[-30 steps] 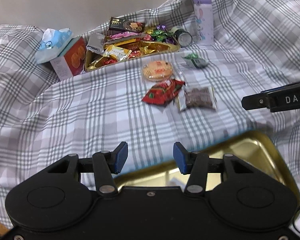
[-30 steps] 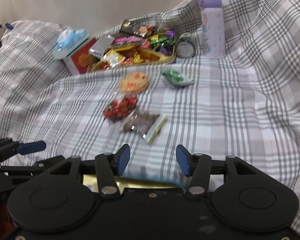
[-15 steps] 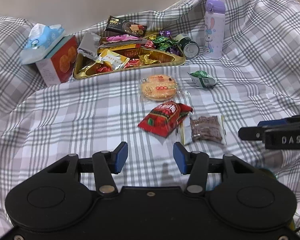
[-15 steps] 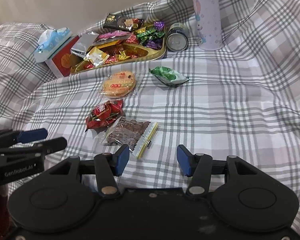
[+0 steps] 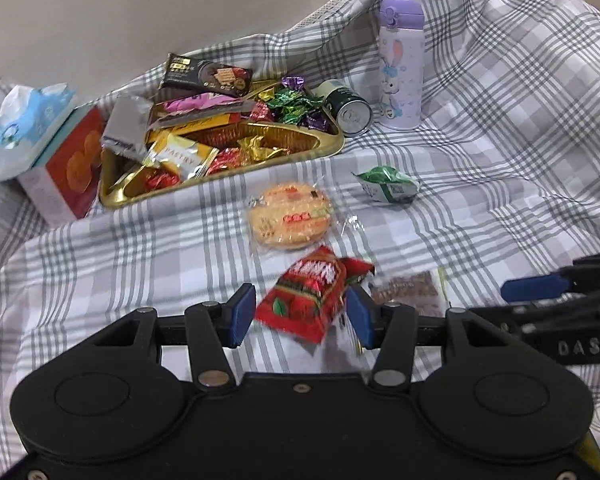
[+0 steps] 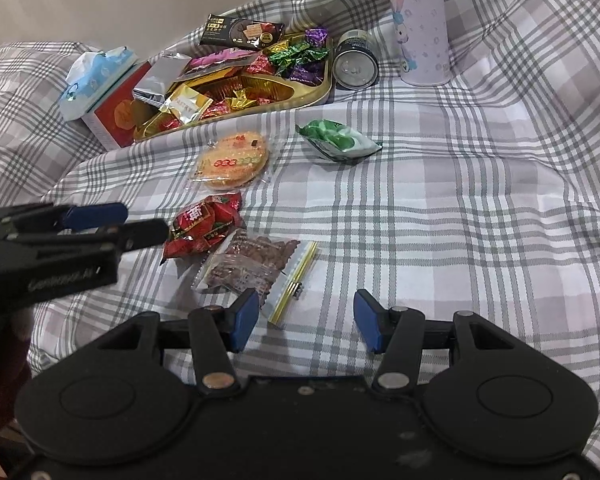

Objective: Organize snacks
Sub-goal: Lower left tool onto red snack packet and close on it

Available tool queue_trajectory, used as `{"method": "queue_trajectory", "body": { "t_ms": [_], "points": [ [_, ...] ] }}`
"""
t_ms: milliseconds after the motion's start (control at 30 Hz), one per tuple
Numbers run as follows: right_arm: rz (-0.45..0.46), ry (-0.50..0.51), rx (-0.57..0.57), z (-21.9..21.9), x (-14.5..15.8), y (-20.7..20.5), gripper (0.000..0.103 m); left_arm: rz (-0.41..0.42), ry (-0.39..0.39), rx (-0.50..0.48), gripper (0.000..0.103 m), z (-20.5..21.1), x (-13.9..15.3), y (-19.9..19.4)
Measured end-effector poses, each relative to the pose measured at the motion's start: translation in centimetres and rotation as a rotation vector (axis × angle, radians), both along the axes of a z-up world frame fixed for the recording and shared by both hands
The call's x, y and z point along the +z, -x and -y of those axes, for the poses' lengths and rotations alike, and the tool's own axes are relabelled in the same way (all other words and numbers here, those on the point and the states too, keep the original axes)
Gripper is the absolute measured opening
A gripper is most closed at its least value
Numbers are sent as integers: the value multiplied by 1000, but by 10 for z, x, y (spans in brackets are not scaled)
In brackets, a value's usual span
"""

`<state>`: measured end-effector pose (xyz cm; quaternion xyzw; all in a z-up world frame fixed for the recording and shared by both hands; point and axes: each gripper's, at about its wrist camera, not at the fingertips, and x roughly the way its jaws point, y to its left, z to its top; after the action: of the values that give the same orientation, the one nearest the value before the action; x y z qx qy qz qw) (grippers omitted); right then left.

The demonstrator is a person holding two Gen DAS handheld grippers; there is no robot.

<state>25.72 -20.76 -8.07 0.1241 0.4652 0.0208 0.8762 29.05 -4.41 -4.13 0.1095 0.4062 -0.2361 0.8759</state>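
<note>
Four loose snacks lie on the checked cloth: a round cracker (image 5: 290, 216) (image 6: 234, 162), a green packet (image 5: 388, 184) (image 6: 338, 140), a red packet (image 5: 308, 300) (image 6: 204, 228) and a clear bag of brown pieces (image 5: 410, 290) (image 6: 252, 264). My left gripper (image 5: 300, 315) (image 6: 140, 224) is open, with its fingers on either side of the red packet's near end. My right gripper (image 6: 306, 320) (image 5: 516, 304) is open and holds nothing. It sits just short of the brown bag, whose near corner is by its left fingertip. A gold tray (image 5: 220, 184) (image 6: 324, 88) heaped with sweets stands behind.
A tissue box (image 5: 56, 152) stands left of the tray. A can (image 5: 348, 110) lies on its side and a lilac bottle (image 5: 400, 68) stands to the tray's right. The cloth rises in folds at the back and right. Bare cloth spreads right of the snacks.
Both grippers have moved forward to the loose snacks. The left one now straddles the red packet. The near gold tray has dropped out of view.
</note>
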Motion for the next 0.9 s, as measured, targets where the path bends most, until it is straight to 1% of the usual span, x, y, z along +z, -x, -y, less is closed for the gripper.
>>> {"method": "queue_trajectory", "body": {
  "t_ms": [100, 200, 300, 367, 600, 700, 900],
  "points": [
    [-6, -8, 1, 1, -2, 0, 56, -17, 16, -26, 56, 3, -2, -11],
    [-10, -15, 0, 2, -3, 0, 56, -27, 26, -73, 56, 7, -6, -18],
    [-15, -23, 0, 4, -4, 0, 56, -13, 1, -94, 56, 13, -12, -21],
    [-17, -27, -2, 5, -5, 0, 56, -18, -6, -107, 56, 16, -16, -23],
    [-28, -42, -3, 6, -9, 0, 56, -67, -32, -90, 57, 21, -33, -34],
    [-33, -47, -3, 6, -11, 2, 56, -61, -45, -84, 60, 24, -37, -36],
    [-42, -53, 0, 5, -13, 4, 56, -89, -51, -77, 61, 33, -42, -43]
  ]
}}
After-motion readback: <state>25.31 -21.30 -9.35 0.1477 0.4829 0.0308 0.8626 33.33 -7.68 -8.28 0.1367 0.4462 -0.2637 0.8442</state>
